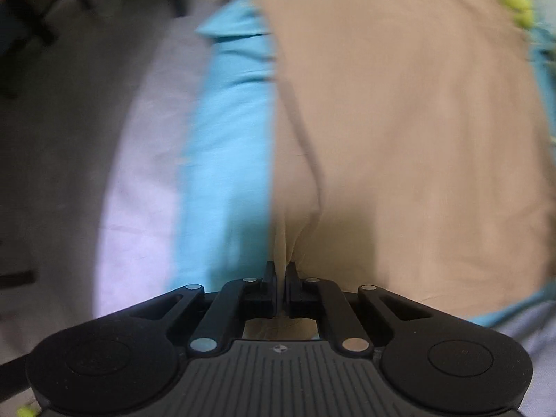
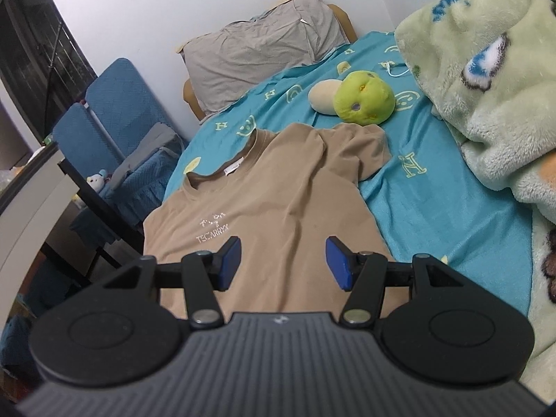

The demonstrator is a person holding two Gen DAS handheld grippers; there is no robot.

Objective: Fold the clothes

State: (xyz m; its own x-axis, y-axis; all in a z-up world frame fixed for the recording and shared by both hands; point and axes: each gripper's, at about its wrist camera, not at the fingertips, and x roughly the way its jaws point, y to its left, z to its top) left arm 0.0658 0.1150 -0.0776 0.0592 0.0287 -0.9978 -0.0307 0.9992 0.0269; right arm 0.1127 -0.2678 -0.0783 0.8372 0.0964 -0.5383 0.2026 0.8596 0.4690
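Note:
A tan T-shirt [image 2: 278, 194] with pale chest lettering lies face up on the blue bed sheet [image 2: 434, 187], collar toward the pillow. My right gripper [image 2: 283, 264] hovers open over its lower chest, blue pads wide apart, nothing between them. In the blurred left wrist view the same tan T-shirt [image 1: 399, 132] fills the right half of the frame. My left gripper [image 1: 280, 274] is shut on a pinched edge of the shirt, and a ridge of cloth rises from the jaws.
A green plush toy [image 2: 363, 97] and a cream one [image 2: 323, 95] lie beyond the shirt. A grey pillow [image 2: 264, 52] is at the headboard. A fleece blanket [image 2: 486, 80] is heaped on the right. A blue chair [image 2: 114, 114] stands by the bed's left edge.

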